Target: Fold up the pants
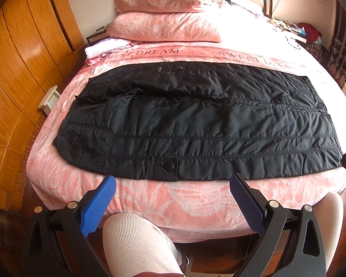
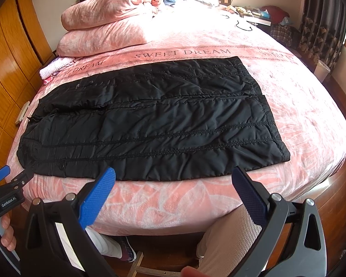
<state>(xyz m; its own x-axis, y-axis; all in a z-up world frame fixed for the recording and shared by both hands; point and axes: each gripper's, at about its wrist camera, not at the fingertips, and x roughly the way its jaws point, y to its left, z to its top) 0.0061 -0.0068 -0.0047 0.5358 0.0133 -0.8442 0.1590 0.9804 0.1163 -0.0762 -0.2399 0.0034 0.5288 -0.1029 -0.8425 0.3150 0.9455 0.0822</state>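
Note:
Black quilted pants (image 1: pixel 196 124) lie flat across the pink bed, waist at the left, leg ends at the right; they also show in the right wrist view (image 2: pixel 154 124). My left gripper (image 1: pixel 173 182) is open and empty, hovering just short of the pants' near edge, close to a snap pocket (image 1: pixel 166 166). My right gripper (image 2: pixel 173 175) is open and empty, near the same edge further right. The left gripper also shows at the left of the right wrist view (image 2: pixel 11 180).
The pink bedspread (image 1: pixel 173 203) hangs over the bed's near edge. Two pink pillows (image 1: pixel 166 25) are stacked at the head. A folded light cloth (image 1: pixel 103 48) lies beside them. Wooden wardrobe doors (image 1: pixel 23 69) stand at the left. The person's legs (image 1: pixel 136 244) are below the grippers.

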